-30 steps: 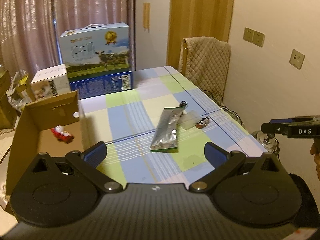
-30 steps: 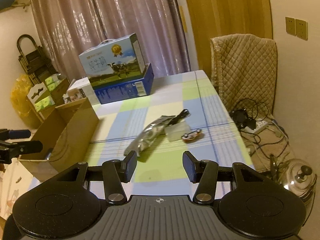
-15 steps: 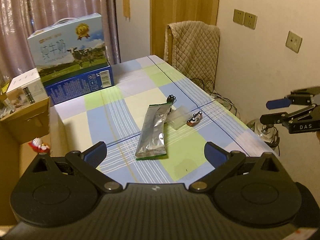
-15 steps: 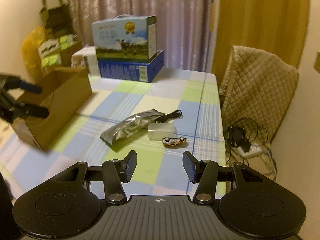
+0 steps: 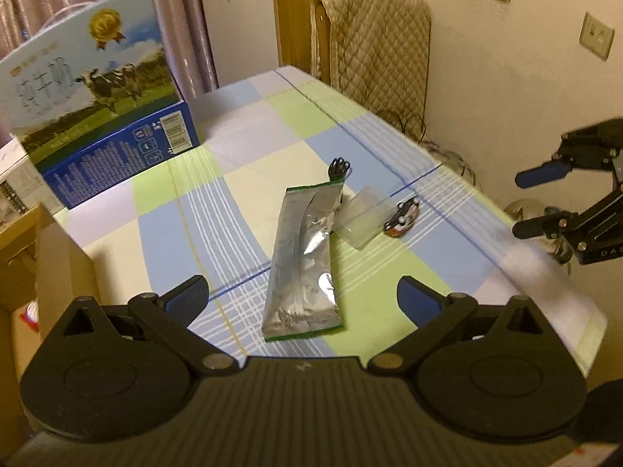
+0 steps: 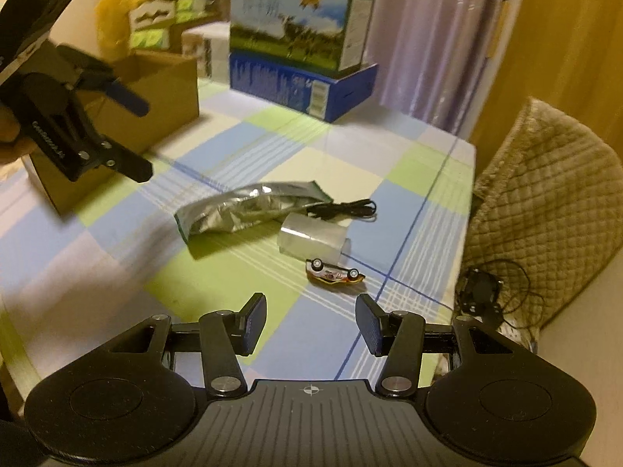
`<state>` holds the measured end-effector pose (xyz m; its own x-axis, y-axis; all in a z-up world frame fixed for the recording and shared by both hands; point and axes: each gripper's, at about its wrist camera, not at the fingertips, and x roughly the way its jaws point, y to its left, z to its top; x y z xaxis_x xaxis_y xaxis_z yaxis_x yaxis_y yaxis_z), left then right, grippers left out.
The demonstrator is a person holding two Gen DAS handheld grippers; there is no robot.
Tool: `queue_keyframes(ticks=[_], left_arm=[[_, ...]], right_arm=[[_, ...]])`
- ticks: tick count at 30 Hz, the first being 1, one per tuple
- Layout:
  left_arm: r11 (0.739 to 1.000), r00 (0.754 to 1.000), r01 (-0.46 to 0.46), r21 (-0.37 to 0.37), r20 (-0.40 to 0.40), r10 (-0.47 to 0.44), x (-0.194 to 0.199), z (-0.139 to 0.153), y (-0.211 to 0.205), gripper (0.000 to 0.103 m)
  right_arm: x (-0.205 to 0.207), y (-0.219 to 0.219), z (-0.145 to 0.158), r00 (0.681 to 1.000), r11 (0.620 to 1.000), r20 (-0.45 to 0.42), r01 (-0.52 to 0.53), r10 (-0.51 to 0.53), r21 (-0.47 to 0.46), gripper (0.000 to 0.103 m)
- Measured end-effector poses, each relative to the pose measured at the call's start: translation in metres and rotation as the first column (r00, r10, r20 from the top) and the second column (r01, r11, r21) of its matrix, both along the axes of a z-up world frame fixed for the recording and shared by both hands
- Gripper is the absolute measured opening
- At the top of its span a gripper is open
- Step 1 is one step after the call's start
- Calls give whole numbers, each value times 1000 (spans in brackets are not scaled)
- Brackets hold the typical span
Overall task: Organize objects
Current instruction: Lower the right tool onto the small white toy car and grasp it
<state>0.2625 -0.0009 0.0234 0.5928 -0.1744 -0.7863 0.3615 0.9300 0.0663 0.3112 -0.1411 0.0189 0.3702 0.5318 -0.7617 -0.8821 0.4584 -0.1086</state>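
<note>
Four small items lie grouped on a checked tablecloth [image 5: 241,202], with the silver foil pouch [image 5: 303,257] as the centre of the cluster: a coiled black cable [image 5: 339,167] touches the pouch's far end, a clear plastic box [image 5: 360,218] sits just beside its right edge, and an overturned toy car [image 5: 402,218], wheels up, lies just beyond that box, apart from the pouch. The left gripper [image 5: 301,297] hangs above the near end of the pouch, its blue-padded jaws spread wide and holding nothing. The right gripper [image 6: 310,325] hovers over the table on the toy car's side of the pouch, its jaws parted and empty; seen from the left wrist camera, its side carries the letters "DAS". Well behind the pouch, at the table's far edge, stands a milk carton case [image 5: 89,74] printed with cows on a meadow, a gold medal emblem and Chinese characters too blurred to read, set on a blue box [image 5: 128,155] bearing a barcode. To the left of the pouch, off the table's edge, sits an open cardboard box [image 6: 155,89]. A quilted beige cover [image 5: 377,50] drapes a chair beyond the pouch's far right.
</note>
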Motion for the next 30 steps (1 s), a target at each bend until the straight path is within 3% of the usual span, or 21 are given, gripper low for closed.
queue_keyframes(ticks=[11, 20, 26, 30], left_arm=[[997, 998, 52, 65, -49, -49, 52, -44, -16, 96], [987, 989, 124, 103, -93, -115, 81, -68, -24, 90], [981, 978, 163, 108, -152, -146, 98, -85, -30, 85], [981, 975, 162, 106, -173, -143, 108, -94, -32, 73]], right_arm=[[48, 42, -49, 976, 970, 42, -206, 213, -126, 48], [60, 72, -91, 886, 861, 129, -384, 445, -334, 48], [62, 81, -106, 841, 805, 140, -433, 523, -405, 47], [62, 87, -113, 826, 782, 138, -445, 547, -436, 33]])
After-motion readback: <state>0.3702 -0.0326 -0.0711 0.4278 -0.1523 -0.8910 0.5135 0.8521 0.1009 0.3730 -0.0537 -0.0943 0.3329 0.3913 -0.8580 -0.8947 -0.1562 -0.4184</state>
